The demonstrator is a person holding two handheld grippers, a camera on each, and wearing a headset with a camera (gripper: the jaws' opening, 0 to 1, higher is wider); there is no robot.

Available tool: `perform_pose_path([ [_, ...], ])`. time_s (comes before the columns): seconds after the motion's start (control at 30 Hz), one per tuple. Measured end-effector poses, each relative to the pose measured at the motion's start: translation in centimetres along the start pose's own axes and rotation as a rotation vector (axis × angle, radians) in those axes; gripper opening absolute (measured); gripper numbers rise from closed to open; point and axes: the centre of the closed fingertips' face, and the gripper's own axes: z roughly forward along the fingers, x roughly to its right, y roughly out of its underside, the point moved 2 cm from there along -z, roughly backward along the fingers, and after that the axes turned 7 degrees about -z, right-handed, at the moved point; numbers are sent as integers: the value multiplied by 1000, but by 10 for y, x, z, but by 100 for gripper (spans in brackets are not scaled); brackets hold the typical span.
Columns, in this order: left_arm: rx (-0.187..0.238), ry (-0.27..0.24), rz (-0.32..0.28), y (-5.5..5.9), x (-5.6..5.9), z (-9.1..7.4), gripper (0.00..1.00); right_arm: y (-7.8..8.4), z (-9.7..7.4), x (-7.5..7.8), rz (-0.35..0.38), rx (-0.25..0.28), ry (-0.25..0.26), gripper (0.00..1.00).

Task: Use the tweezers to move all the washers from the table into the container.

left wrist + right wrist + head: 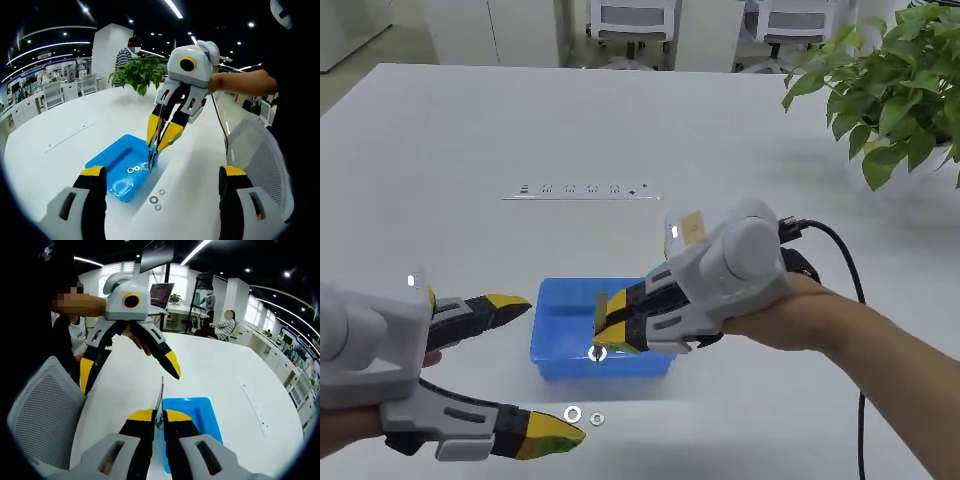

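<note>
At the container's near rim hangs a washer [598,352], apparently pinched in the tips of the tweezers [603,318], which the right gripper [625,322] holds with its jaws pressed narrow on the shanks. To finish this drop well, I judge the tips should travel a little farther over the floor of the container [560,310] before the jaws ease, since a release this close to the rim could send the washer bouncing back out. A slow easing (not a snap open) should let it fall flat. Two loose washers [572,414] lie on the tabletop [470,140] just in front of the container, close together, and come next. Left of the container the left gripper [535,372] hovers with jaws wide and holding nothing, one tip near the container's left wall, the other beside the loose washers. The left gripper view shows two washers [131,170] lying on the container floor close by the tweezer tips, a spot the right gripper covers in the head view. The right gripper view shows the tweezers as a thin blade between the pressed jaws, but the tips and washer are too small to make out.
</note>
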Motion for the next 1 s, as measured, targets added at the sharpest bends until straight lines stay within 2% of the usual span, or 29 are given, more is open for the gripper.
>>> perform_pose_path([
  [0.27,2,-1,-5,0,-5,-1,99,7,8,16,-3,1,11,8],
  [0.53,0,-6,-3,1,-12,0,98,17,19,22,-26,-7,0,8],
  [0.77,-2,8,4,0,-17,3,90,26,29,26,-25,-10,-16,8],
  [1.0,-1,19,29,-7,-26,10,80,35,37,30,-27,-17,-31,8],
])
